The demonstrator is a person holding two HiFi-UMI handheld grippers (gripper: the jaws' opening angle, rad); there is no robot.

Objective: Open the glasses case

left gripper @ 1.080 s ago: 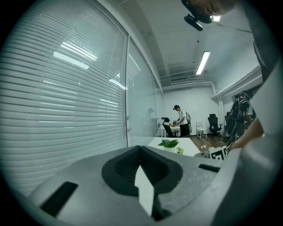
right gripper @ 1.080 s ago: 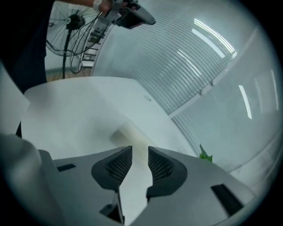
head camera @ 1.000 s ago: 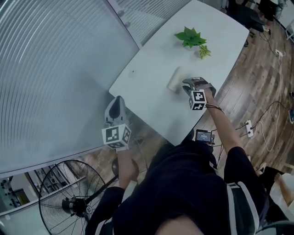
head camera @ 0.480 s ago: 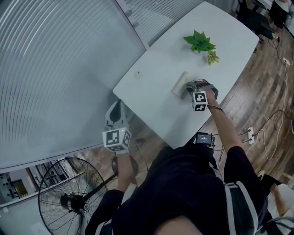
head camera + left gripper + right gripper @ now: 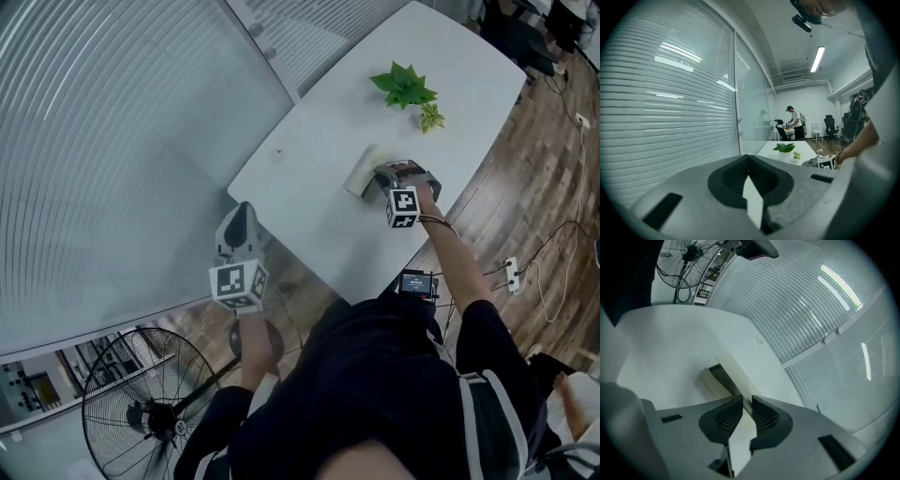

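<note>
A cream glasses case (image 5: pixel 361 172) lies on the white table (image 5: pixel 309 211), right of its middle. My right gripper (image 5: pixel 387 174) is at the case's right end, tilted down. In the right gripper view the case (image 5: pixel 723 375) shows a dark end, and its cream flap runs up between the pads (image 5: pixel 729 417). The right gripper (image 5: pixel 746 401) has its jaws closing, with a narrow gap still around the flap. My left gripper (image 5: pixel 236 228) hangs in the air off the table's near-left edge, holding nothing. In its own view the left gripper (image 5: pixel 749 158) has its tips together.
Two small potted plants (image 5: pixel 405 86) (image 5: pixel 431 117) stand at the table's far end. A glass wall with blinds (image 5: pixel 112 141) runs along the left. A standing fan (image 5: pixel 141 412) is on the floor by my left side, and a power strip (image 5: pixel 511 272) with cables lies on the wood floor at right.
My right gripper has edged a little forward and down onto the case's end. The left gripper has stayed where it was.
</note>
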